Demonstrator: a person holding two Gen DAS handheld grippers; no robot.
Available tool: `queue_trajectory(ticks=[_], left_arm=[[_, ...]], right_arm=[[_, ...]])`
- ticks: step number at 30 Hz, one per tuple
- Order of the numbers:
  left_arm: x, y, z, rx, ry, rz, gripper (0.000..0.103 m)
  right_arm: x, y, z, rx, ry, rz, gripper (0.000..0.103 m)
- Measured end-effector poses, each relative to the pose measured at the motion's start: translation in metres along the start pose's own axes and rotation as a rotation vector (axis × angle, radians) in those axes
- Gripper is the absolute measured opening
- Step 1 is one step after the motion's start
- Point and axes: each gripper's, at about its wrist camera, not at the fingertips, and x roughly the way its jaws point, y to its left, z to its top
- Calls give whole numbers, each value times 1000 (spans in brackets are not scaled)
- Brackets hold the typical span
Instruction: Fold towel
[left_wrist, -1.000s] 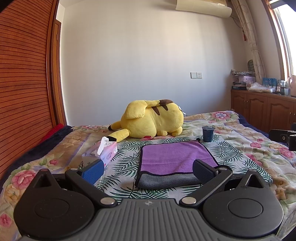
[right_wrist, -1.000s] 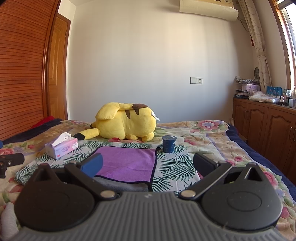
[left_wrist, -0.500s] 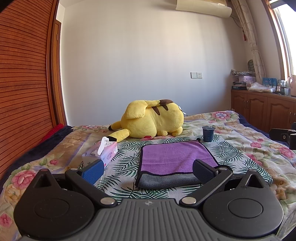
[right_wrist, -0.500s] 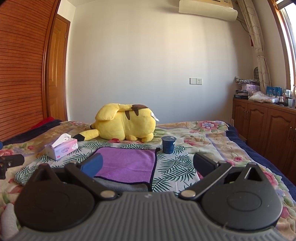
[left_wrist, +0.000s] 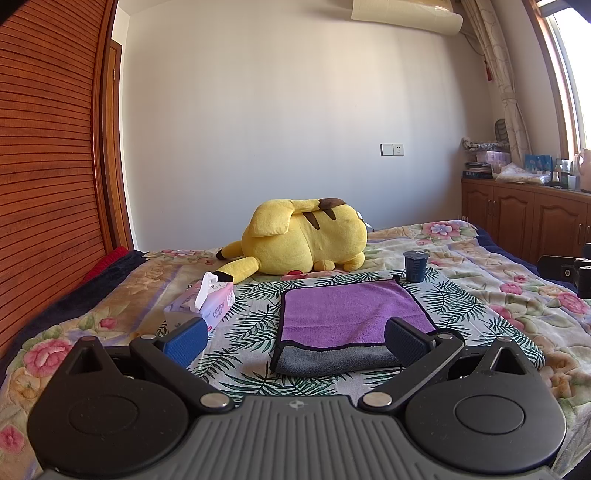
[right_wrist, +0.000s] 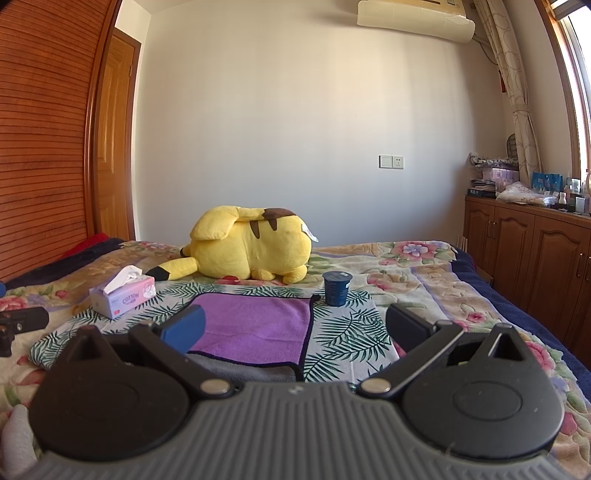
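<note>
A purple towel (left_wrist: 351, 310) with a grey underside lies folded flat on a leaf-print cloth on the bed; it also shows in the right wrist view (right_wrist: 255, 325). My left gripper (left_wrist: 293, 338) is open and empty, hovering just in front of the towel's near grey edge. My right gripper (right_wrist: 295, 326) is open and empty, in front of the towel's near right corner. Each gripper shows at the edge of the other's view.
A yellow plush toy (left_wrist: 306, 240) lies behind the towel. A dark blue cup (left_wrist: 415, 266) stands at the towel's far right corner. A tissue box (left_wrist: 203, 304) sits to the left. Wooden cabinets (right_wrist: 528, 251) line the right wall, a slatted wooden wardrobe (left_wrist: 48, 177) the left.
</note>
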Motion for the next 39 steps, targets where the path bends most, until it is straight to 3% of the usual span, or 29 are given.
queue_trajectory(ticks=[20,39], left_arm=[[-1,0,0,2,4,-1,87],[17,-4,-5,32,90,-5,87]], right_arm=[[1,2,1,0,1,0,103],[16,5,-5,-26,62,-2,103]])
